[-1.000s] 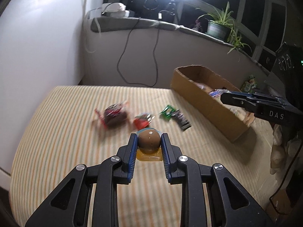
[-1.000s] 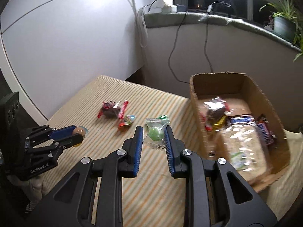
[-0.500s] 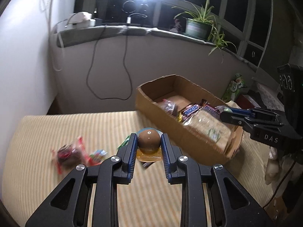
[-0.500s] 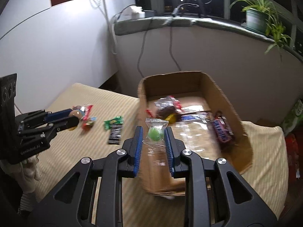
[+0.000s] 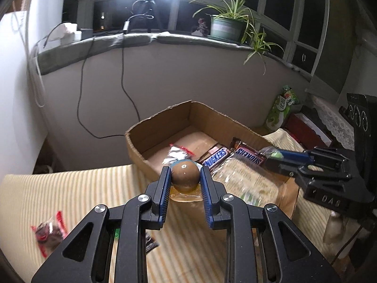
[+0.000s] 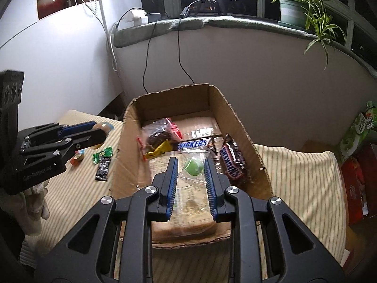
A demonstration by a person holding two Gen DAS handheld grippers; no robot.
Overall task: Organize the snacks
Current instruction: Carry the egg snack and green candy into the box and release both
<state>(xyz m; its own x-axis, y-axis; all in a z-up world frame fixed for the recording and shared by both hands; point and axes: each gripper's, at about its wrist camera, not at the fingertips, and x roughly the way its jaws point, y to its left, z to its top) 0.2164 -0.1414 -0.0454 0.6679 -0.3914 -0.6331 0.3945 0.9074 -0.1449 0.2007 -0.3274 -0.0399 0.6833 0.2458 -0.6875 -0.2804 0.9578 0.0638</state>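
The left gripper [image 5: 184, 182] pinches a smooth brown ball [image 5: 184, 175]; the right gripper [image 6: 190, 176] clasps a crinkly clear packet [image 6: 193, 165] with a green sweet over the cardboard box [image 6: 235, 118].

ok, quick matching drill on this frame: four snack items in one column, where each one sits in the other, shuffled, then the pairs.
Items
1. brown ball snack
2. green candy bag
3. Snickers bars
4. black sachet

Places
A. inside the cardboard box
B. on the striped cloth, outside the box
C. in the left tongs
D. in the right tongs

Pairs: 1-C, 2-D, 3-A, 4-B
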